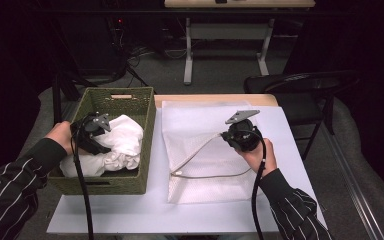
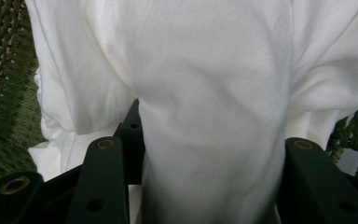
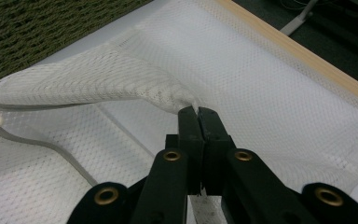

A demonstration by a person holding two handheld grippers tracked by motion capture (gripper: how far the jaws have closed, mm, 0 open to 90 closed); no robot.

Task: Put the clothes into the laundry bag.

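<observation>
Left gripper (image 1: 96, 134): in my left hand, reaching into the basket; my jaws stand wide with a thick fold of white cloth between them. I cannot tell whether they press it yet.
Right gripper (image 3: 198, 114): in my right hand, jaws clenched on the upper edge of the mesh bag's mouth, lifting that edge off the layer below.
White garment (image 2: 205, 93): bunched directly ahead of my left jaws, piled inside the basket and rising to about rim height.
Garment handling: judged soft, light and limp; it will sag and trail when lifted. The fold now between my jaws looks a fair hold; a thin edge would likely slip.
Mesh laundry bag (image 1: 205, 150): lies flat under and ahead of my right gripper, its zip opening curving away toward the basket side.
Bag handling: judged flimsy and floppy; the mouth will probably collapse if I let go. The reinforced zip edge looks the firmest hold.
Woven green basket (image 1: 145, 145): around my left gripper, its near wall just beside the bag.
Surface: white-covered table (image 1: 130, 215) beneath both grippers, a wooden edge showing at the far side.
Room: dark; grey floor, a black chair (image 1: 300, 82) beyond my right gripper, another table (image 1: 230, 30) and cables farther off.
</observation>
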